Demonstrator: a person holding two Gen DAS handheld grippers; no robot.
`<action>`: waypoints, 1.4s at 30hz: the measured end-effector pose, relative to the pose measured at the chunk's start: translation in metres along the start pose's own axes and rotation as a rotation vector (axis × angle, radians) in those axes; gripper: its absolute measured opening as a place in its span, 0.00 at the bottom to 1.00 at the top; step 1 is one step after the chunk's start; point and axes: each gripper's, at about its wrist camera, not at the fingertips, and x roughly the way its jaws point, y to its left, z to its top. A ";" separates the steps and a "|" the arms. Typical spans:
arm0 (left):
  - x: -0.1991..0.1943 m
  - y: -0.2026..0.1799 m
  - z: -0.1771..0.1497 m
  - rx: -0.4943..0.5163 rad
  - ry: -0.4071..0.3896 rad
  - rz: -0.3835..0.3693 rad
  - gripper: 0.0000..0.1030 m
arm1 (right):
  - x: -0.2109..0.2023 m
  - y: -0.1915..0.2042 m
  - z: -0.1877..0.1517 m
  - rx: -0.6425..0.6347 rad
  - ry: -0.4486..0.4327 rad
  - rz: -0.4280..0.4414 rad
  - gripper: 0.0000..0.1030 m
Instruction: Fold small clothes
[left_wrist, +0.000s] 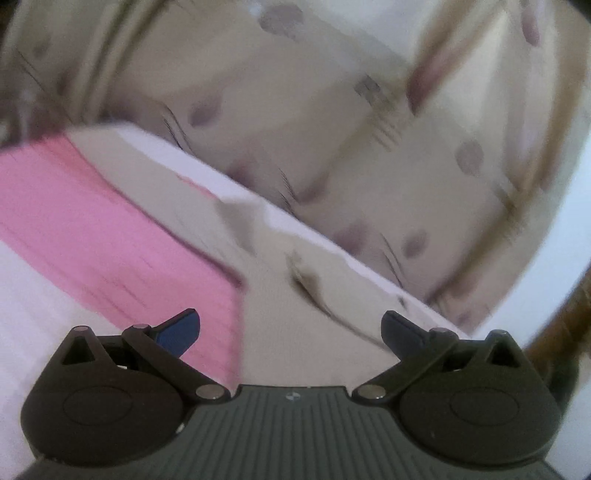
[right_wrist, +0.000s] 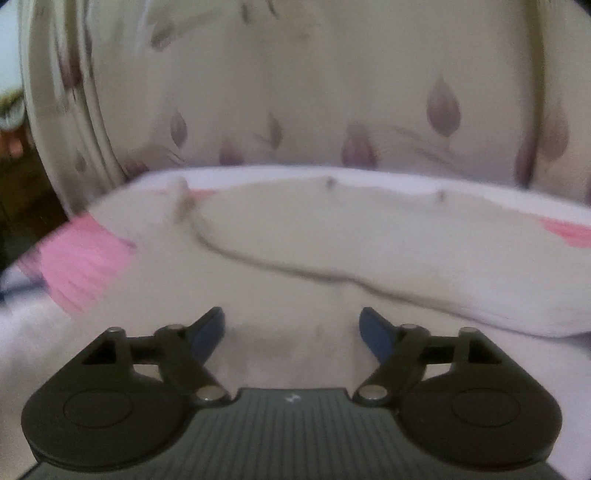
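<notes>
Two claws (left_wrist: 290, 329) (right_wrist: 291, 329) spread, garment (right_wrist: 332, 236) on patterned bedsheet (left_wrist: 332, 122)

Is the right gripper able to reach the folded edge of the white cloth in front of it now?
Probably yes. The right gripper is open with nothing between its jaws, and the white cloth lies directly ahead with nothing in between. The view is blurred, though.

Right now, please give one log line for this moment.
left gripper: open, empty | right gripper: open, empty | garment: white and pink, lying on bedsheet
</notes>
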 end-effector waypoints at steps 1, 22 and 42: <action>-0.001 0.009 0.012 -0.003 -0.004 0.016 1.00 | -0.001 0.000 -0.004 -0.008 0.001 -0.005 0.82; 0.116 0.307 0.209 -0.595 0.133 0.228 0.52 | 0.000 0.021 -0.016 -0.096 -0.032 -0.002 0.89; 0.061 0.129 0.242 -0.288 -0.252 0.001 0.03 | -0.010 0.003 -0.015 0.012 -0.096 0.022 0.89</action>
